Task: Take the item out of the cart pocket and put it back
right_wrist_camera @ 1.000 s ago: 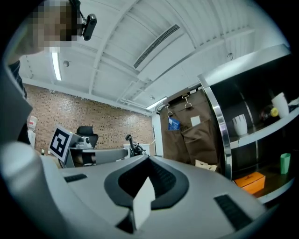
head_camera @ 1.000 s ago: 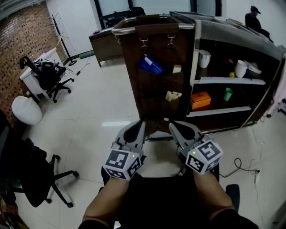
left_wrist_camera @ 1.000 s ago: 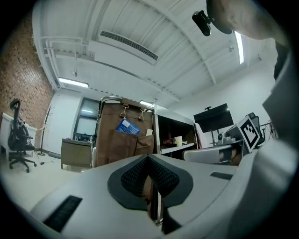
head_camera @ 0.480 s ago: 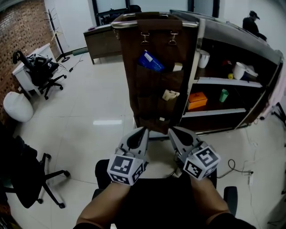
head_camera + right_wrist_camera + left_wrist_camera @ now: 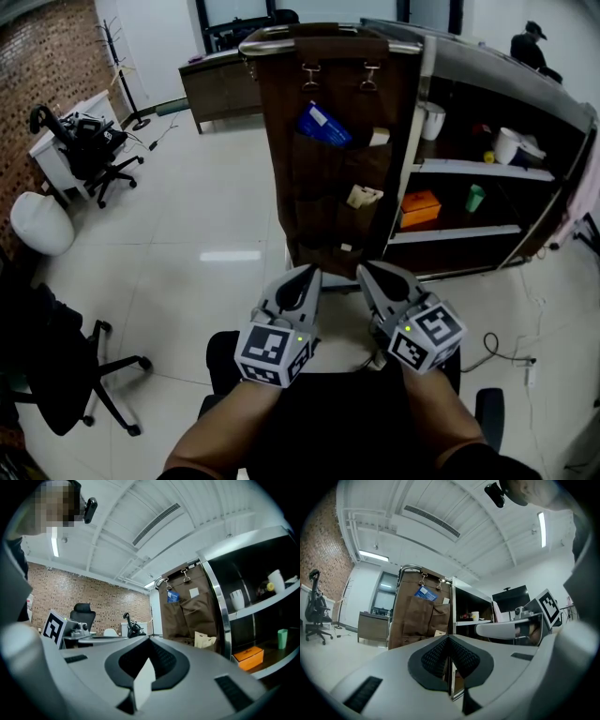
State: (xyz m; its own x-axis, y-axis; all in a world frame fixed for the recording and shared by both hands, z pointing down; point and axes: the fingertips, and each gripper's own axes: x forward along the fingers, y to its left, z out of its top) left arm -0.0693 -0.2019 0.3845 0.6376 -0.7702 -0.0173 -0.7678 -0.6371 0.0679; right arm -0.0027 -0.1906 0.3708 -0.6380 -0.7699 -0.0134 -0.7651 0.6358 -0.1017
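Observation:
A brown hanging pocket organizer (image 5: 309, 178) is clipped to the end of the cart (image 5: 487, 84). A blue packet (image 5: 323, 125) sticks out of its top pocket, with a small white card (image 5: 379, 137) beside it. Lower down, a cream item (image 5: 364, 197) pokes out of another pocket. My left gripper (image 5: 309, 273) and right gripper (image 5: 368, 271) hover side by side, low in front of the organizer and apart from it. Both are shut with nothing in them. The left gripper view shows the blue packet (image 5: 424, 593) far ahead of the closed left gripper (image 5: 449, 641). The right gripper (image 5: 149, 644) is also closed.
The cart's shelves hold an orange box (image 5: 421, 208), a green cup (image 5: 477, 198) and white cups (image 5: 429, 122). Office chairs (image 5: 89, 145) stand at the left, and another one (image 5: 66, 370) is close by. A cable (image 5: 502, 352) lies on the floor at the right. A person (image 5: 530, 42) stands far back.
The head view has shifted a little, so the cart sits slightly further right. Both grippers stay shut and side by side below the organizer.

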